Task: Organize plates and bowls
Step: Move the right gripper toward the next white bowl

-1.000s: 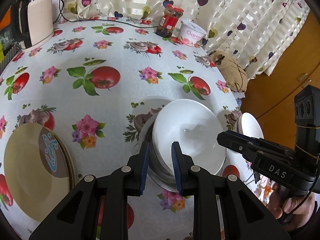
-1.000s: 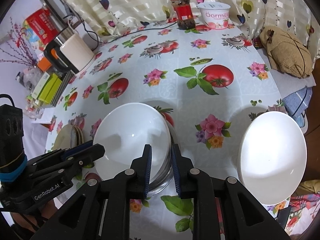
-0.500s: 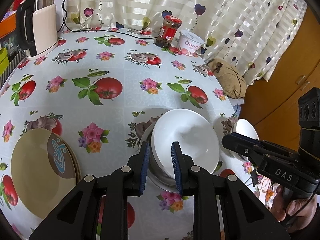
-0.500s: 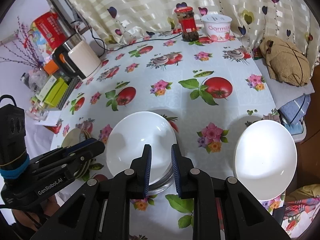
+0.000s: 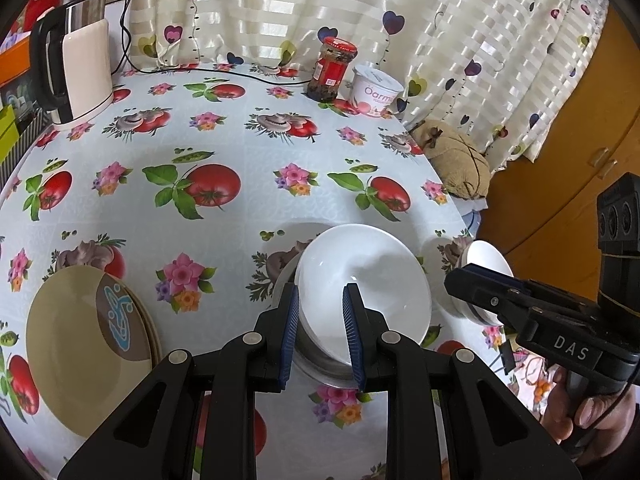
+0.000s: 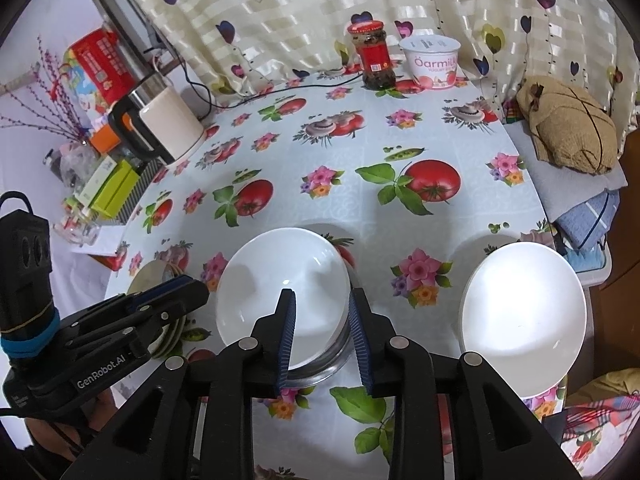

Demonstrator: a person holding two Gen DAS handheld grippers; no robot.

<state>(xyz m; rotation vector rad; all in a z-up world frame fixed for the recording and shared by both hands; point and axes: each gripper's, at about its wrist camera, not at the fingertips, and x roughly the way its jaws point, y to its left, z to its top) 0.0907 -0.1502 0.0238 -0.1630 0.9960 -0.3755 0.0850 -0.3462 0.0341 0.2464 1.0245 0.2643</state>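
right gripper (image 6: 322, 334): fingers just opening, empty, over stacked white bowl (image 6: 282, 284) | left gripper (image 5: 320, 334): spread, empty | advice: lift clear; take right bowl (image 6: 524, 312) by near rim

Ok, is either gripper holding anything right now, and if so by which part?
Nothing is held. The right gripper, whose jaws have just been opening, and the left gripper both hang clear above the white bowl with nothing between their pads.
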